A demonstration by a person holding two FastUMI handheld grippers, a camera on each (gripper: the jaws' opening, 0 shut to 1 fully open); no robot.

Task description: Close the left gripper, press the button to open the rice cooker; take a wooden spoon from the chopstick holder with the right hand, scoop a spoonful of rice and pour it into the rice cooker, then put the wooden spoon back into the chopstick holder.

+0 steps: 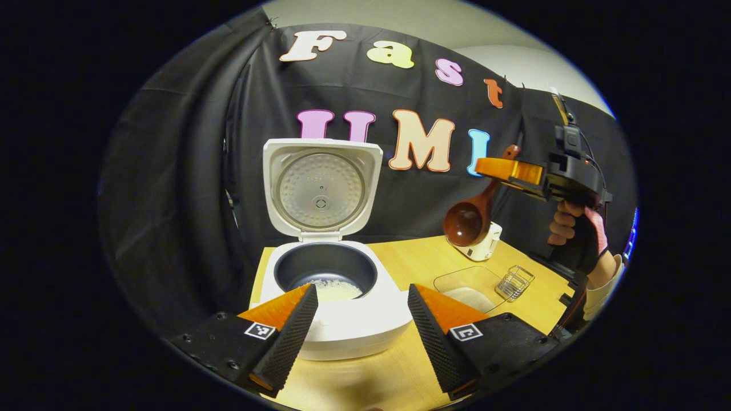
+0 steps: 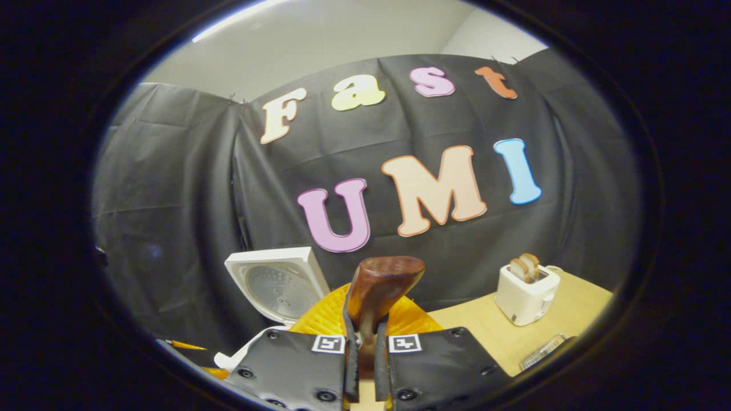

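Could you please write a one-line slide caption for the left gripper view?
Right claw holds the wooden spoon aloft beside the open rice cooker.

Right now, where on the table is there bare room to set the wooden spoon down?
Bare tabletop lies between the rice cooker and the clear rice tray, and in front of the cooker near the left tongs. The right side is crowded: toaster, tray and wire chopstick holder sit close together under the wooden spoon.
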